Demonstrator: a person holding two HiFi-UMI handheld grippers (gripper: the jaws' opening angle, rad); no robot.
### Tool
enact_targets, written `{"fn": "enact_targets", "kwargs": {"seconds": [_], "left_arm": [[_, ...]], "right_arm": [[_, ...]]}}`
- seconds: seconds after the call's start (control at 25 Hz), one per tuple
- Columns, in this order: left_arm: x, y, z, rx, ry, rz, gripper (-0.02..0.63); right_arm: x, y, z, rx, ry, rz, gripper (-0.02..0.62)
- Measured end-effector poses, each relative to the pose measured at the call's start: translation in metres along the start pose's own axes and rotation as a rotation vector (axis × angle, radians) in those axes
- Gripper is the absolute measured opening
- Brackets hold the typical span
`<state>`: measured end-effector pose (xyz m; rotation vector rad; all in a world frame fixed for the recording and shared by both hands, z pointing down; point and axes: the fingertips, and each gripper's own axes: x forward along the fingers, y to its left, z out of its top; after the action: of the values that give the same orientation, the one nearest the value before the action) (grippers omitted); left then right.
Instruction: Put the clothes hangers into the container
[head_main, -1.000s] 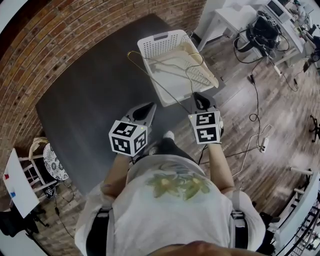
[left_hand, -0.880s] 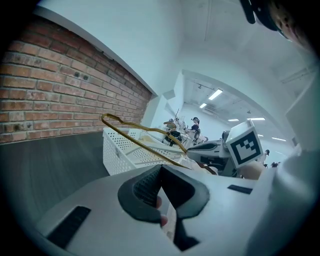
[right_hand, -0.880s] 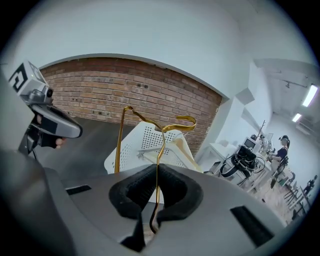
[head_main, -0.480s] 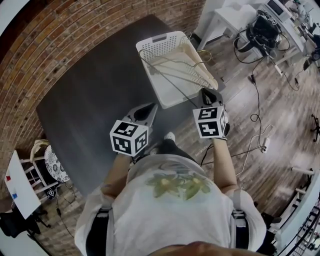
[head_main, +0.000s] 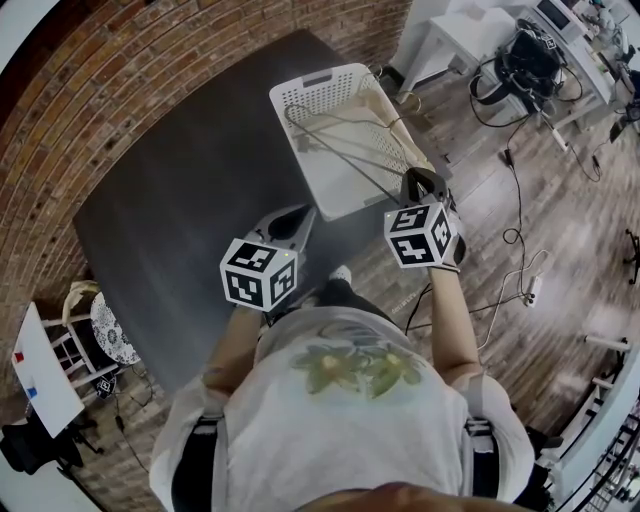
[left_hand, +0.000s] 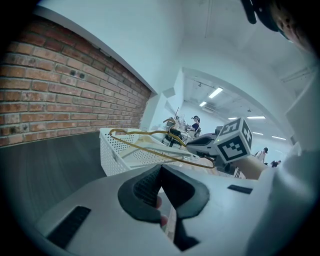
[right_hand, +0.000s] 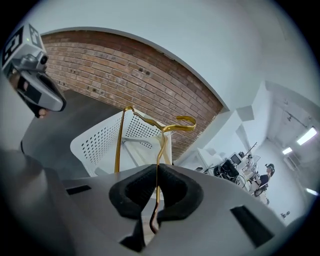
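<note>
While right gripper (head_main: 421, 183) clamps fingers (right_hand: 132, 192) tight on hanger (head_main: 335, 135) wire, hanger spans open top of basket (head_main: 312, 79), hook end away from gripper. Hanger: thin gold wire, gripped near one bend. Basket: white, perforated walls, standing at bench (head_main: 170, 210) edge. Left gripper (head_main: 298, 215) hovers over bench near basket, fingers together, nothing between them.

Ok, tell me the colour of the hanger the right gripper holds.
Gold, a shiny wire hanger; clearest in the right gripper view.
</note>
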<state>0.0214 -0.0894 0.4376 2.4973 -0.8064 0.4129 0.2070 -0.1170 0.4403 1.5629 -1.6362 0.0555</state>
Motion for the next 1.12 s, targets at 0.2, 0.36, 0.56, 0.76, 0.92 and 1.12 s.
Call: {"fn": "enact_targets", "kwargs": {"seconds": [0.2,0.36,0.56,0.76,0.92,1.12], "left_arm": [[0.009,0.002,0.005,-0.005,-0.001,0.006,0.029],[0.013,0.006,0.008,-0.012,-0.004,0.009,0.029],[0.021,0.012,0.012,-0.021,-0.012,0.018,0.029],[0.027,0.017,0.014,-0.032,-0.014,0.029,0.029],[0.031,0.023,0.016,-0.039,-0.015,0.04,0.029],[0.034,0.032,0.017,-0.048,-0.016,0.054,0.029]], "right_arm": [[0.014,-0.005,0.001,-0.108,0.023,-0.013,0.038],[0.025,-0.004,0.001,-0.152,0.046,-0.008,0.038],[0.039,-0.001,0.005,-0.189,0.05,0.014,0.038],[0.052,0.002,0.007,-0.243,0.059,0.023,0.038],[0.062,0.003,0.011,-0.275,0.062,0.027,0.038],[0.077,0.009,0.013,-0.31,0.073,0.048,0.038]]}}
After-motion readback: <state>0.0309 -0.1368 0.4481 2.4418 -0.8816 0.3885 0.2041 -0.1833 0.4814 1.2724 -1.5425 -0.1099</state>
